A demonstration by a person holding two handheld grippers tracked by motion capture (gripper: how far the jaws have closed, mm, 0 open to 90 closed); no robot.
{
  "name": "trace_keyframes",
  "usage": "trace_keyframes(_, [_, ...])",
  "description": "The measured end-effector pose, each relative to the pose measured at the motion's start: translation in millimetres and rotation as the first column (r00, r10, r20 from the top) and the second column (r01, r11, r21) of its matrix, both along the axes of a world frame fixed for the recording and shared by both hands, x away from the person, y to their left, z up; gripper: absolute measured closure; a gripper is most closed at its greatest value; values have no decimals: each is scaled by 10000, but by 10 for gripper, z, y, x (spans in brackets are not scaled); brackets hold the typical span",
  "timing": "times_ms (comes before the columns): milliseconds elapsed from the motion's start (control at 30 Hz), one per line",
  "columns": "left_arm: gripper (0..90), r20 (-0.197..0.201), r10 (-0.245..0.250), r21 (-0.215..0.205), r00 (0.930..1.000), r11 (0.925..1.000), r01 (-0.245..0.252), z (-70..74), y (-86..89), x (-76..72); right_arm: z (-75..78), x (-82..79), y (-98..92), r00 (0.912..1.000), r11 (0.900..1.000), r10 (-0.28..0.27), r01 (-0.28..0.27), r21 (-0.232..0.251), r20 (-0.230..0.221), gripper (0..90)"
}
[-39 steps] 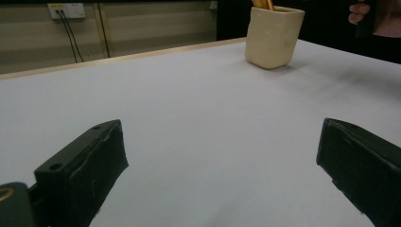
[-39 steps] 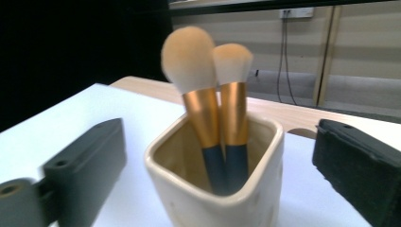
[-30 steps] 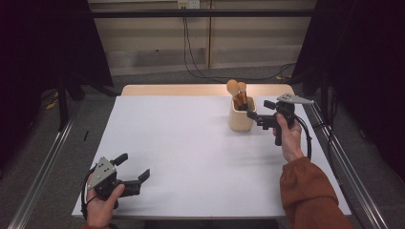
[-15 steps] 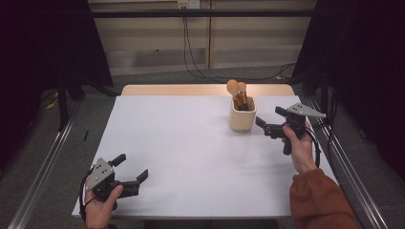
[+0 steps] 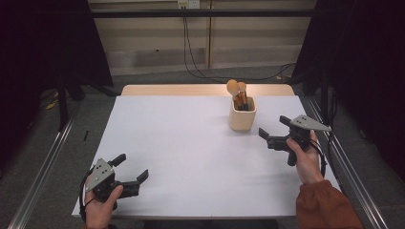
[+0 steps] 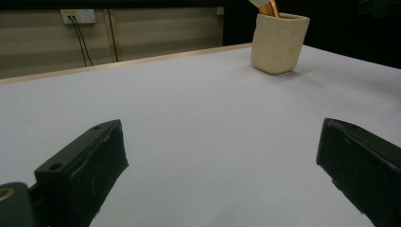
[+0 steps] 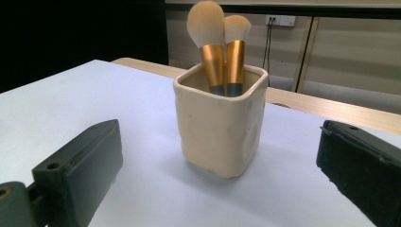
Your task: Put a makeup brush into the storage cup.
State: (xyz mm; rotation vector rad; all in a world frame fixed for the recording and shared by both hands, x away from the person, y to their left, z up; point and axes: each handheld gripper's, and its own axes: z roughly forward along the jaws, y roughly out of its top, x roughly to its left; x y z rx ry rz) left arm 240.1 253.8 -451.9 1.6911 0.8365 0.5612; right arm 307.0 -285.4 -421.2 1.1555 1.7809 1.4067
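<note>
Toward the far right of the white worktop (image 5: 191, 143) stands a cream square-sided cup (image 5: 242, 113), upright, holding two makeup brushes (image 5: 237, 91) with gold ferrules and pale bristle heads up, side by side against its far wall. Just right of the cup and a little nearer, the right tongs (image 5: 271, 131) point at it, jaws spread wide, gripping nothing, held in a raised hand (image 5: 305, 157) with an orange sleeve. At the near left corner the left tongs (image 5: 131, 169) rest low over the worktop in the other hand (image 5: 100, 207), equally wide open and empty, well apart from the cup.
</note>
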Motion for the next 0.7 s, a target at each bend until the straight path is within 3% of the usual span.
trace_keyframes(700, [21,-11,-57,21,10000,10000,57,0,-5,-16,-225,-492,-177,9998,9998,-170,171,68,-71,14])
